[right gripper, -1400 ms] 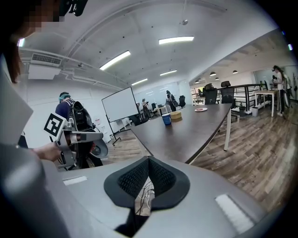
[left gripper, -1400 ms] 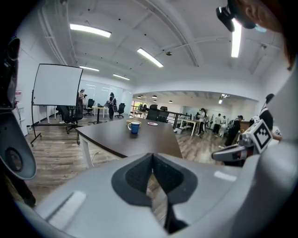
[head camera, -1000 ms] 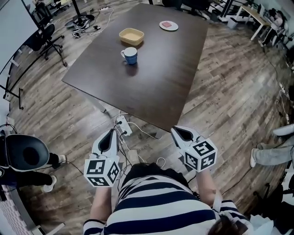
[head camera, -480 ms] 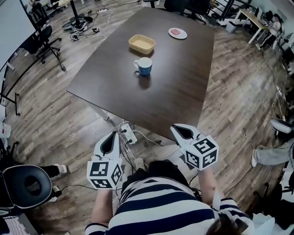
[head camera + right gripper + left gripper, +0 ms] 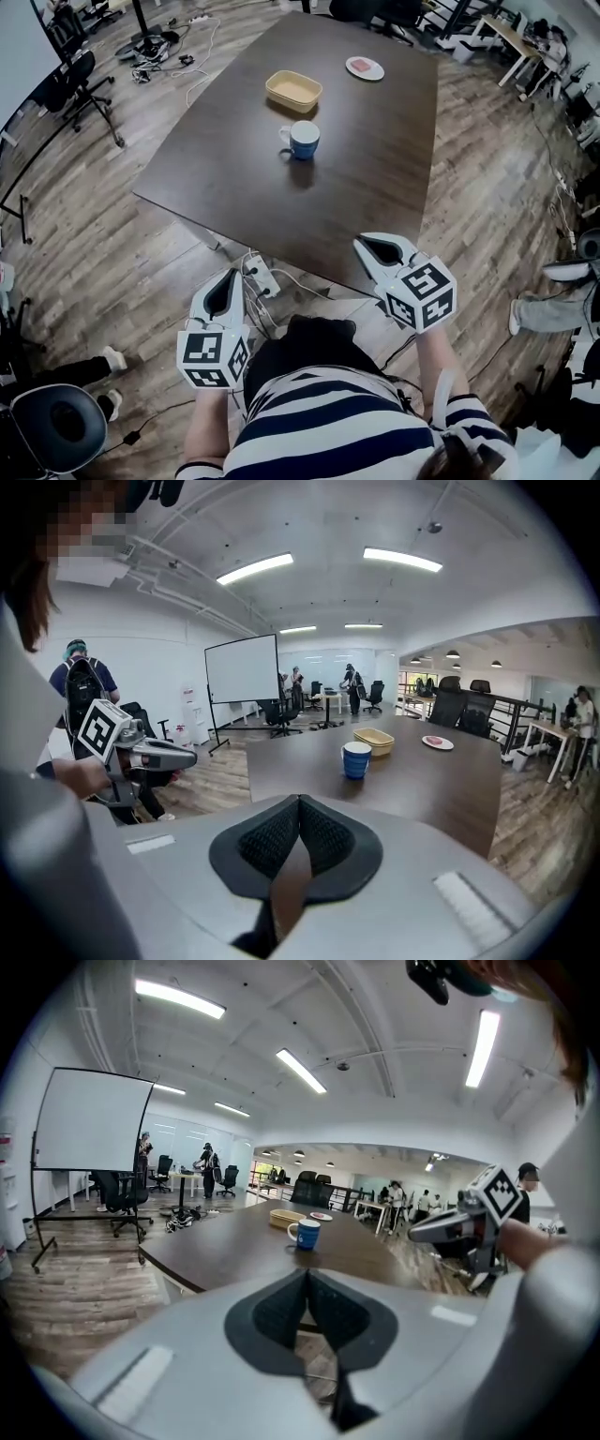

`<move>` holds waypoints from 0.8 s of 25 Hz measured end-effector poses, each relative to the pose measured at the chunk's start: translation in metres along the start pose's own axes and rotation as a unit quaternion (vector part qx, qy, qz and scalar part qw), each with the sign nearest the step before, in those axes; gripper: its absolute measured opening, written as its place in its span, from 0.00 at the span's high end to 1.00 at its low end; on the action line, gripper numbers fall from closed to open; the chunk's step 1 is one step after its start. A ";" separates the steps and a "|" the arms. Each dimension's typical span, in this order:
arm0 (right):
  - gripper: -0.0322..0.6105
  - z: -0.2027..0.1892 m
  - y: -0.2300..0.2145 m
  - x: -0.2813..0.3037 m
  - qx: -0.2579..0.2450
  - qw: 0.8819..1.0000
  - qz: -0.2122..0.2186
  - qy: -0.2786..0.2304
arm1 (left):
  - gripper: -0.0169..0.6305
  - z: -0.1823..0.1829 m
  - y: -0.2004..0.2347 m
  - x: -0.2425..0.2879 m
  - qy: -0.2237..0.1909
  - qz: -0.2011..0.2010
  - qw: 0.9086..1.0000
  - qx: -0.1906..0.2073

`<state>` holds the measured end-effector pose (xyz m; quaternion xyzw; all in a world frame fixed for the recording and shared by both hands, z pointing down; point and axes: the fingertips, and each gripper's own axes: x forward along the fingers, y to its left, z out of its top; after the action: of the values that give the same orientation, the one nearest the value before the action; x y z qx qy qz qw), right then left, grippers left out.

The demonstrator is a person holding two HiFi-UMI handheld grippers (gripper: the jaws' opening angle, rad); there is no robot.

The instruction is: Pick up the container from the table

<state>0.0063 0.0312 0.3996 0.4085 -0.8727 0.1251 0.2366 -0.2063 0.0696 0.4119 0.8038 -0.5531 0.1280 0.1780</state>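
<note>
A shallow yellow container (image 5: 293, 90) sits on the far half of the dark table (image 5: 234, 178); it also shows small in the left gripper view as the container (image 5: 286, 1215) and in the right gripper view as the container (image 5: 374, 741). A blue mug (image 5: 303, 139) stands just nearer than it. My left gripper (image 5: 223, 286) hangs over the floor short of the table's near edge, shut and empty. My right gripper (image 5: 378, 250) is at the near table corner, shut, nothing between its pads. Both are far from the container.
A small plate (image 5: 364, 67) with something pink lies at the table's far end. Cables and a power strip (image 5: 258, 275) lie on the wooden floor under the near edge. Office chairs (image 5: 73, 80) stand left; a black round seat (image 5: 58, 427) is at the lower left. People stand in the background.
Both grippers have advanced toward the table; the right one now reaches its near corner. The table and its objects appear closer and shifted right. Jaws stayed shut.
</note>
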 end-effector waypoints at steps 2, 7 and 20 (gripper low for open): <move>0.95 0.008 -0.011 0.005 -0.015 1.000 -0.001 0.001 | 0.97 0.004 0.003 0.006 0.000 0.000 1.000 0.001; 0.95 0.037 -0.045 0.023 -0.062 0.998 0.003 -0.005 | 0.97 0.021 0.015 0.030 -0.006 0.010 1.000 0.011; 0.95 0.127 -0.135 0.070 -0.135 0.990 0.032 -0.016 | 0.97 0.094 0.032 0.109 -0.026 0.028 0.999 0.016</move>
<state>0.0324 -0.1528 0.3303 0.3470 -0.8977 0.0068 0.2715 -0.1967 -0.0733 0.3758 0.7940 -0.5773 0.1211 0.1471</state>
